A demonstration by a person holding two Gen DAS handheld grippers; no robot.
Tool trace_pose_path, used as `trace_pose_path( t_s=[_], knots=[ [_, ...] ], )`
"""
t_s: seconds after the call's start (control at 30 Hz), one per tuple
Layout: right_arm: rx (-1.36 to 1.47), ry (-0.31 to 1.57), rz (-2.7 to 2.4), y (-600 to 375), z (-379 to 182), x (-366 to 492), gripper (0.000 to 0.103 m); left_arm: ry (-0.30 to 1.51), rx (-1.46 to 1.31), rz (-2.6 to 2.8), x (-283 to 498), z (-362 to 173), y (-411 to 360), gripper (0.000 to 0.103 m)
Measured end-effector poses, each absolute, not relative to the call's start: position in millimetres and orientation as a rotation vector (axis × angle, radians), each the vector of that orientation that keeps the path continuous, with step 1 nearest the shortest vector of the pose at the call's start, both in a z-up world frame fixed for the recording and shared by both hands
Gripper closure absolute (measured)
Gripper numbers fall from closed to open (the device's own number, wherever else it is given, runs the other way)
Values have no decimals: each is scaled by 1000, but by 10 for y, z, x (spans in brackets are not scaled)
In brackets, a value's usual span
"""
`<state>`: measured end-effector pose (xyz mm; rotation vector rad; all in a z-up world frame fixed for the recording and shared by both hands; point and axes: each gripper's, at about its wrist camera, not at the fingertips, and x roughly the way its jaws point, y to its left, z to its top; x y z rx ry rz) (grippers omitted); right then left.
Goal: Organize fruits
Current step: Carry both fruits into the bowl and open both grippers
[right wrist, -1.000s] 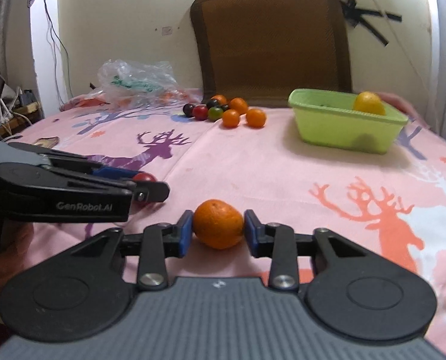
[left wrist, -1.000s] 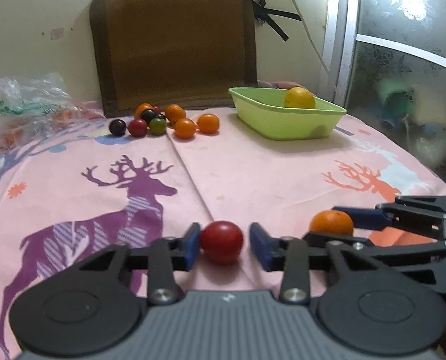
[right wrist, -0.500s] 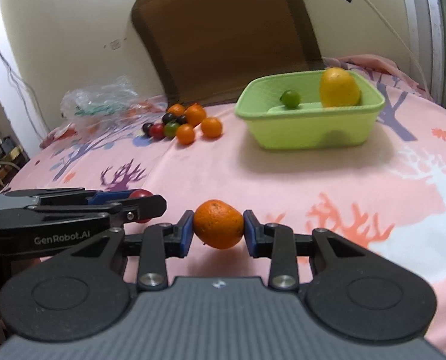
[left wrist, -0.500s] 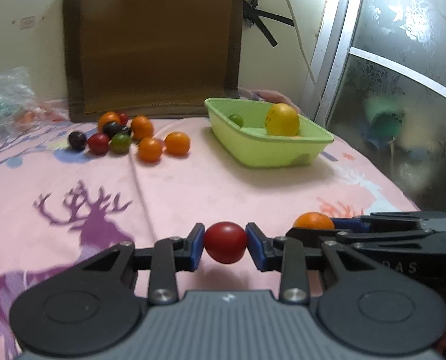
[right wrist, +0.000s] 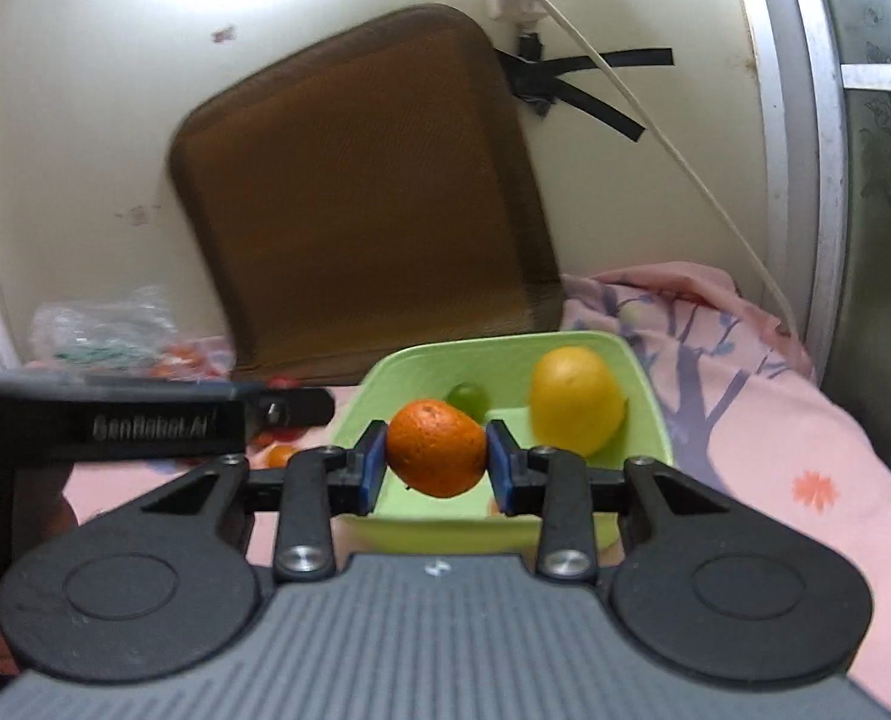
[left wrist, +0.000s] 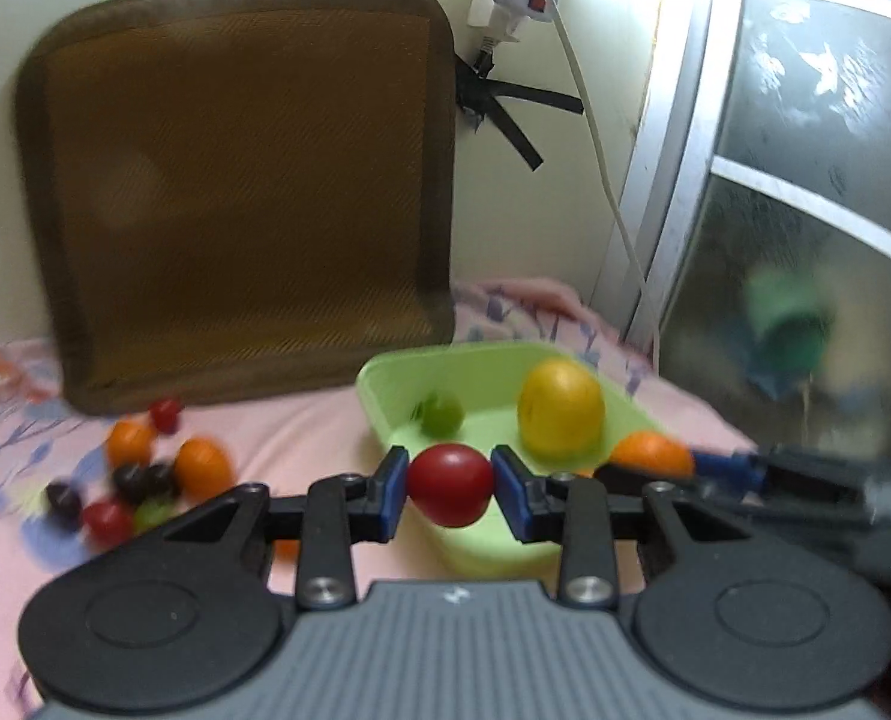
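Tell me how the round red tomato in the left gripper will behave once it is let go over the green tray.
The round red tomato looks smooth and glossy, so it may slip if the left gripper loosens. Being round, it will probably roll in the green plastic tray until a wall or the yellow fruit stops it.

The shallow green plastic tub (left wrist: 379, 396) sits on the pink deer-print cloth (left wrist: 301, 420), a large yellow fruit (left wrist: 559, 417) inside at 2 o'clock. Loose small fruits (left wrist: 145, 474) lie at the tub's 9 o'clock; the brown woven cushion (left wrist: 241, 180) stands behind at 11 o'clock.
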<state>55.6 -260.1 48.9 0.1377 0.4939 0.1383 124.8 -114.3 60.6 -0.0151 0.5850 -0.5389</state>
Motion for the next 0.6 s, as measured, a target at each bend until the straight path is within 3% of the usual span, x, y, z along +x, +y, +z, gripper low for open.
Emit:
trace_pose_path(
  t_s=[0.37,0.47,0.53,0.6],
  knots=[
    [41,531,126,-2621,242,825,64,687,10,-558,1705,303,-1615,71],
    [32,528,119,-2616,227,837,54,695,7,-556,1711,258,-1610,64],
    [23,513,106,-2609,250,817,52,686,15,-547,1687,285,-1611,53],
    [22,494,95,-2604,301,769,52,672,19,-535,1649,345,-1582,50]
  ],
)
